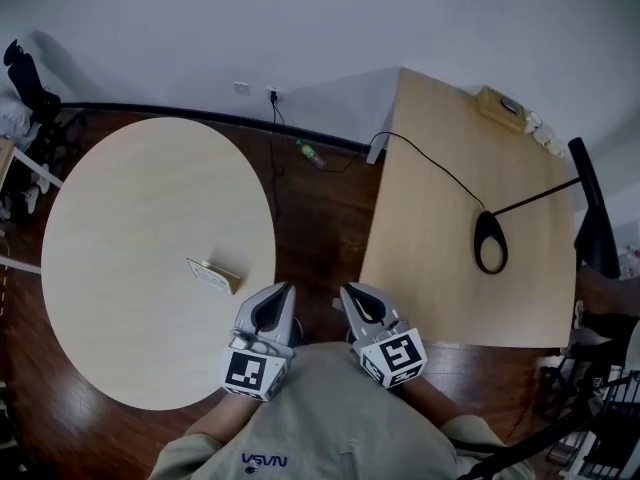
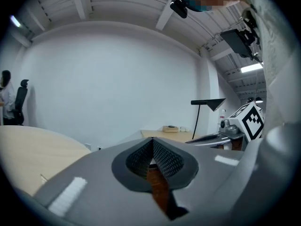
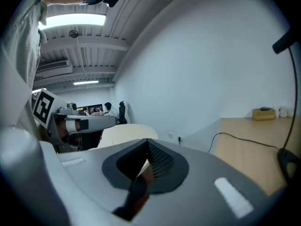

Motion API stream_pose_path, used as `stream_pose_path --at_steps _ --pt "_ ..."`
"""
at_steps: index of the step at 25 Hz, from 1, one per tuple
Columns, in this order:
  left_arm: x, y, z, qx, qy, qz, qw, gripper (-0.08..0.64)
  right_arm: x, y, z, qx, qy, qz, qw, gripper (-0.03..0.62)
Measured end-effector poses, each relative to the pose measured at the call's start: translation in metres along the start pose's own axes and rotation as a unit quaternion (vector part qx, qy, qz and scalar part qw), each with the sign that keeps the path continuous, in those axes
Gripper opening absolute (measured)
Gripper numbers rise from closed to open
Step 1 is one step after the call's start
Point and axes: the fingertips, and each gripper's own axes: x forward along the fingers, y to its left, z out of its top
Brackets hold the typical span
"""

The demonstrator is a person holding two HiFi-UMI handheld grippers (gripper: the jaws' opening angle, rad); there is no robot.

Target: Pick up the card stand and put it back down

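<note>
The card stand (image 1: 213, 275), a small white card on a pale wooden base, stands on the round light table (image 1: 130, 218) near its right edge. Both grippers hover close to the person's chest over the dark floor between the two tables, neither touching the stand. My left gripper (image 1: 281, 293) is just right of the round table's edge, a short way from the stand, and its jaws are shut with nothing between them (image 2: 151, 147). My right gripper (image 1: 351, 294) is beside it, also shut and empty (image 3: 146, 149).
A rectangular wooden table (image 1: 440, 168) stands at the right with a black lamp (image 1: 490, 243), its cable, and a small box (image 1: 500, 106) at the far corner. A bottle (image 1: 310, 153) lies on the floor by the wall. An office chair (image 1: 25, 83) is far left.
</note>
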Motion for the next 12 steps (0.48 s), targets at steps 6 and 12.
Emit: stream_pose_path --at_steps 6,12 --pt "0.033 -0.036 -0.001 0.001 0.001 -0.035 0.9994 0.002 -0.038 -0.032 0.006 0.000 -0.023 -0.053 0.998 0.000" --pt "0.054 -0.062 0.006 0.010 0.002 -0.052 0.9986 0.002 -0.069 -0.065 0.013 0.017 -0.041 -0.092 0.995 0.000"
